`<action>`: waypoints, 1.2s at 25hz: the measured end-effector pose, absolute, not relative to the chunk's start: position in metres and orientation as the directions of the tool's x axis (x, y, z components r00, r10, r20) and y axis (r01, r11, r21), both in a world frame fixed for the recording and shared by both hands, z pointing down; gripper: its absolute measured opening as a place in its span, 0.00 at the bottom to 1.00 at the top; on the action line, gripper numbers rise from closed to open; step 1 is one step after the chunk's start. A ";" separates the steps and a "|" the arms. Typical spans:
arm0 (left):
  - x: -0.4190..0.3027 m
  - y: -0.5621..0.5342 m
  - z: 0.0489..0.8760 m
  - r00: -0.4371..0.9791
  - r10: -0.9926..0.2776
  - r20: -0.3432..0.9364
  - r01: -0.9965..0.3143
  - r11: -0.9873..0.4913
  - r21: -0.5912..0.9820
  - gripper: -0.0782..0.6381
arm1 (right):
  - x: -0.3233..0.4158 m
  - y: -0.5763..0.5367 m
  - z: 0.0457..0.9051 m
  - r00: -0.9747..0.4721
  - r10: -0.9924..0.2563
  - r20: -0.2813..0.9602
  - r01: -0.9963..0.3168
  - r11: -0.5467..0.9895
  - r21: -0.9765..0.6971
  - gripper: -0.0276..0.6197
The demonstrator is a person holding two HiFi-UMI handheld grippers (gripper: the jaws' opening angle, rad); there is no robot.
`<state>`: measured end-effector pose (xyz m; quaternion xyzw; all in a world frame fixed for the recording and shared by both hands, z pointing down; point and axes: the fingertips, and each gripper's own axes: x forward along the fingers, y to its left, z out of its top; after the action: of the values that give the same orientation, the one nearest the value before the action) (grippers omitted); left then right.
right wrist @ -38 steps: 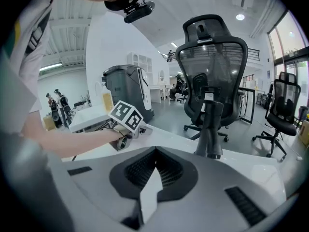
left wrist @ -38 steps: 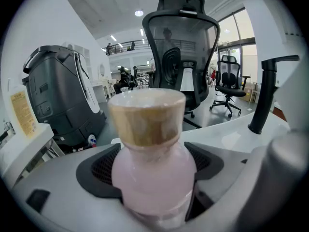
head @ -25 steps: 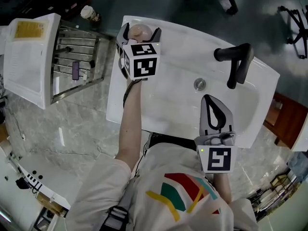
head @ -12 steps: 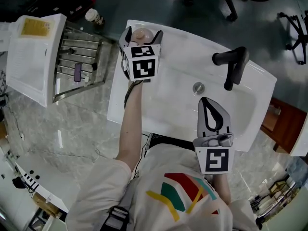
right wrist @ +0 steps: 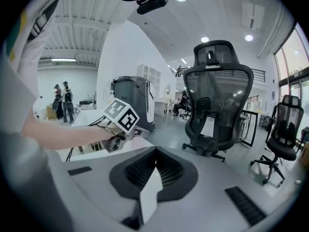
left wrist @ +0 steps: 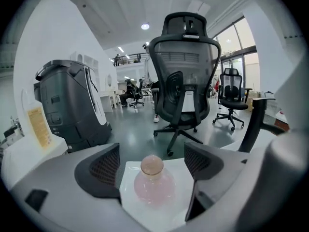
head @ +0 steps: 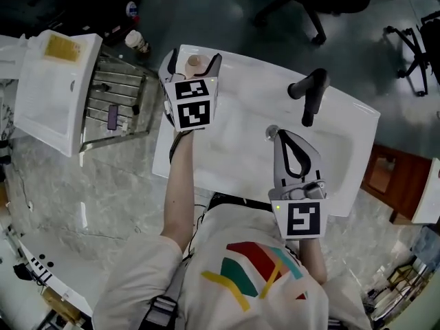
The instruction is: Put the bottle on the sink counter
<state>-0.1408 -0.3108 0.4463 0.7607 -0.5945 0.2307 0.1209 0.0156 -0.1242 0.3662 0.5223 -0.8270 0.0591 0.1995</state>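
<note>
Left gripper (head: 195,59) backed off slightly, jaws apart, clear of bottle (left wrist: 153,182). It stood upright, neck up, on sink counter (head: 242,74) far-left corner. Right gripper (head: 277,135) closed, empty.

The bottle (head: 194,63) stands on the sink bench (head: 242,80) at its far-left corner, well to the left of the faucet (head: 308,93). The left tool (head: 193,60) sits around that corner with one jaw on either side of the bottle, and both jaws are apart from it. The right tool (head: 276,136) is on the near side of the faucet, over the basin (head: 230,139), with its jaws together. A wire rack (head: 113,98) lies left of the bench, farther from the faucet than the bottle. An office chair (left wrist: 183,76) stands on the floor beyond the faucet.
</note>
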 end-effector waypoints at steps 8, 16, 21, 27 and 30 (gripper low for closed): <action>-0.120 -0.280 0.340 0.235 -0.911 0.340 -0.947 -0.293 -0.132 0.66 | 0.031 -0.137 0.327 -0.334 -0.893 0.302 -0.914 0.385 0.125 0.06; -0.083 -0.233 0.246 0.302 -0.938 0.169 -0.924 -0.332 -0.191 0.32 | 0.041 -0.140 0.277 -0.318 -0.930 0.184 -0.938 0.337 0.081 0.06; -0.051 -0.200 0.214 0.349 -0.935 0.068 -0.896 -0.354 -0.267 0.14 | 0.044 -0.136 0.259 -0.317 -0.938 0.138 -0.941 0.329 0.076 0.06; -0.011 -0.152 0.192 0.465 -0.884 -0.046 -0.848 -0.429 -0.311 0.13 | 0.054 -0.133 0.244 -0.287 -0.954 0.092 -0.954 0.293 0.062 0.06; 0.002 -0.140 0.188 0.488 -0.872 -0.044 -0.829 -0.447 -0.335 0.13 | 0.070 -0.126 0.243 -0.269 -0.960 0.083 -0.959 0.274 0.068 0.06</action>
<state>0.0017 -0.1400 0.1884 0.8479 -0.5017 0.0672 -0.1579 0.0696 -0.1258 0.2434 0.6024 -0.7964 -0.0022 0.0537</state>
